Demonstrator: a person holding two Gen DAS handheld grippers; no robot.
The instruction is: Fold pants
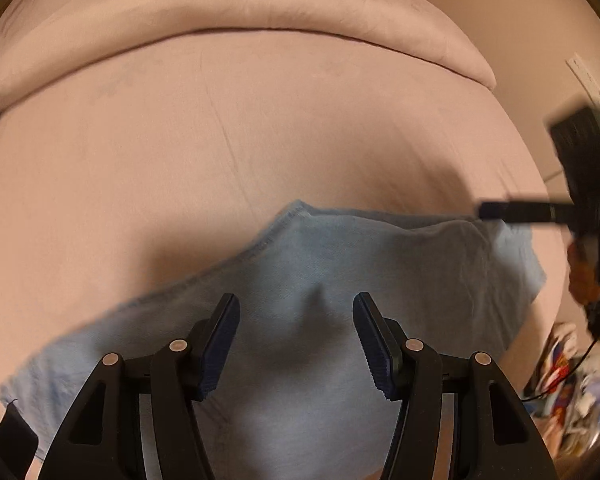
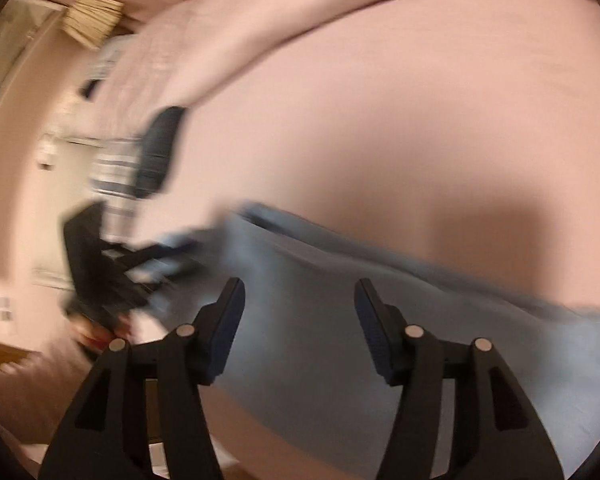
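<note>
now both grippers' jaws stand spread, empty, over light-blue pants [image 1: 340, 264] on bed [image 1: 260, 128].

The pants [image 1: 340, 272] are plain light blue. The sheet [image 1: 260, 128] is pale pink, also plain. Both grippers [image 1: 296, 344] [image 2: 300, 328] are black with dark blue pads [image 1: 220, 344].

Left gripper [image 1: 296, 336], jaws apart and empty, hangs over light-blue pants [image 1: 340, 264] on pink bedsheet [image 1: 220, 140].
</note>
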